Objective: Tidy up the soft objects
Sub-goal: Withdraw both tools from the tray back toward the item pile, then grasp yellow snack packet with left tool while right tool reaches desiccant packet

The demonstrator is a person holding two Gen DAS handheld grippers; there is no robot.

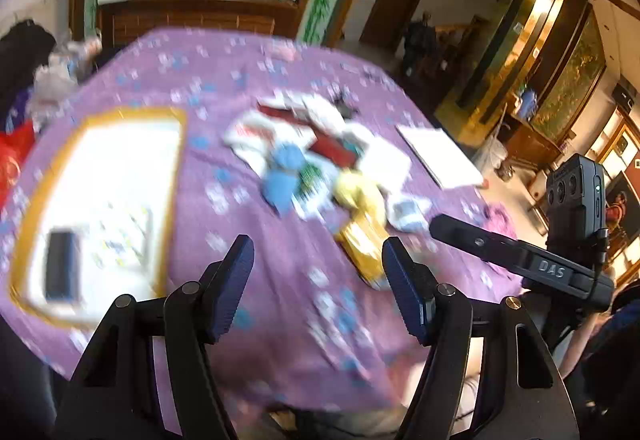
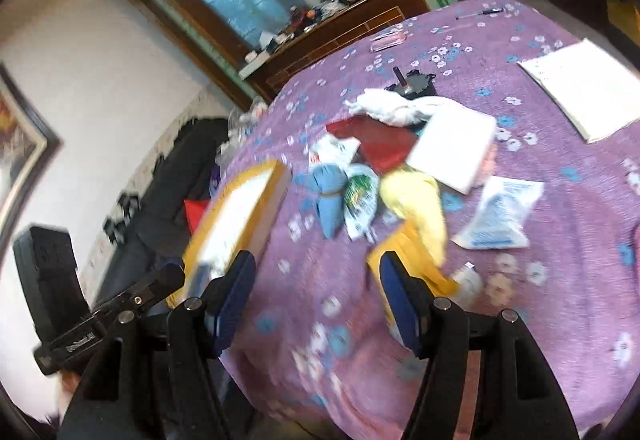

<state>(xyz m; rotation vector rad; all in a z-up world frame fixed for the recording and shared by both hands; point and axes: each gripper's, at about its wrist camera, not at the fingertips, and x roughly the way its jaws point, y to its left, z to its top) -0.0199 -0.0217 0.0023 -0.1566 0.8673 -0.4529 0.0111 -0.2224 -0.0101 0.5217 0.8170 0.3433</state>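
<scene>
Soft pile [image 2: 384,167] – one blue roll [image 2: 330,195], one yellow cloth [image 2: 420,199], both grippers [image 1: 318,288] [image 2: 318,300] fingers wide, empty

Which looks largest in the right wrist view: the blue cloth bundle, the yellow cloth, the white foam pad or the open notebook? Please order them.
1. Open notebook
2. White foam pad, close to the notebook in apparent size, so this order is unsure
3. Yellow cloth
4. Blue cloth bundle

The cloths lie nearer the camera, which affects how big they look.

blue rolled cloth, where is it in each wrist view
Left wrist: blue rolled cloth sits just left of centre, in the pile.
Right wrist: it lies at centre, right of the tray.
Shared landmark: the yellow cloth lies to its right in both.
</scene>
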